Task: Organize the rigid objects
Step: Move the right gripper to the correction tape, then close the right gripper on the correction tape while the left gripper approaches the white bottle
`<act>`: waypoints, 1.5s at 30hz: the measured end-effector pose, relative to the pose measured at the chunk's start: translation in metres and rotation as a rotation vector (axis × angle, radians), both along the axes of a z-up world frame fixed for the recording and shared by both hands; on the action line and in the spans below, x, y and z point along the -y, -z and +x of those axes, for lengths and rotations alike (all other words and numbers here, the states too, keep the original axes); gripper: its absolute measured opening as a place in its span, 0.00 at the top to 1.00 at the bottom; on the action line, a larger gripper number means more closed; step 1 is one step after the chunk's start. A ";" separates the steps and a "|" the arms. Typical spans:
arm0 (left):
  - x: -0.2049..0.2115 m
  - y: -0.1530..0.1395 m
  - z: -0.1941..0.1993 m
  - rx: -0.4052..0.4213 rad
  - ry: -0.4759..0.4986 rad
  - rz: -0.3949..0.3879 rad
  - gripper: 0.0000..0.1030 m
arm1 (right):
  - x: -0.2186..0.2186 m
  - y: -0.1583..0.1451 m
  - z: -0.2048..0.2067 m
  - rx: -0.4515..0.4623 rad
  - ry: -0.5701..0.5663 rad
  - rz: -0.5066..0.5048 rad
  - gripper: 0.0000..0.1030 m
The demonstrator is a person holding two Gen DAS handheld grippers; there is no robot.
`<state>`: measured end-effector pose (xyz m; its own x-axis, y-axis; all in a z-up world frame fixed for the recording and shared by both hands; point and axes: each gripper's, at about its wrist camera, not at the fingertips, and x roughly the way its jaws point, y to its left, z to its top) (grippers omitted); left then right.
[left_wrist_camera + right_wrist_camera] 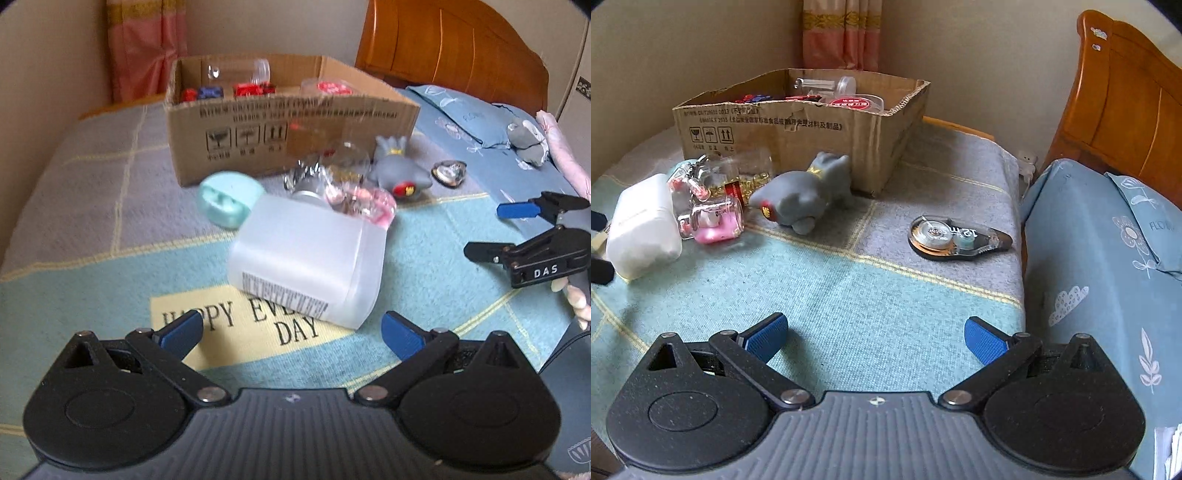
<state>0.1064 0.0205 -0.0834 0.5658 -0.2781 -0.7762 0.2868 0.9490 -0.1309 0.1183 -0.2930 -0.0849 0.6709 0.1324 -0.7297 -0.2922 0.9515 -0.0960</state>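
The white plastic bottle lies on its side on the bed's blanket, just ahead of your left gripper, whose fingers are spread wide and hold nothing. Touching its far end are a pink keychain bottle and a clear jar of small gold bits, with a mint green case just to its left. Further right sits the grey toy, close against the cardboard box, which already holds several items. The correction tape lies alone, well to the right, ahead of your right gripper, which is also open and empty. The bottle looks smooth and wide for the fingers, so if you close on it off-centre it could squirt out or roll. Reaching in too deep would likely shove the keychain bottle and jar against the box. If you lift the bottle without clearing them, the keychain may snag and drag along. Your right gripper shows at the right of the left view, so crossing paths over the pile risks a knock.
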 end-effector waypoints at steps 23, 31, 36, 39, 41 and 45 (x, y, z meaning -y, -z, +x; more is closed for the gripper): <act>0.022 0.007 0.010 0.074 0.037 0.105 0.01 | 0.037 0.007 0.068 0.006 0.024 0.080 0.00; 0.024 0.008 0.014 0.077 0.028 0.105 0.00 | 0.045 0.010 0.089 0.028 0.000 0.086 0.00; 0.025 0.008 0.014 0.081 0.022 0.104 0.00 | 0.042 0.010 0.098 0.033 -0.020 0.081 0.00; 0.025 0.008 0.014 0.081 0.022 0.104 0.00 | 0.043 0.010 0.105 0.032 -0.040 0.076 0.00; 0.026 0.008 0.014 0.081 0.022 0.104 0.00 | 0.043 0.010 0.111 0.033 -0.049 0.076 0.00; 0.025 0.008 0.014 0.082 0.023 0.104 0.00 | 0.041 0.009 0.115 0.024 -0.053 0.073 0.00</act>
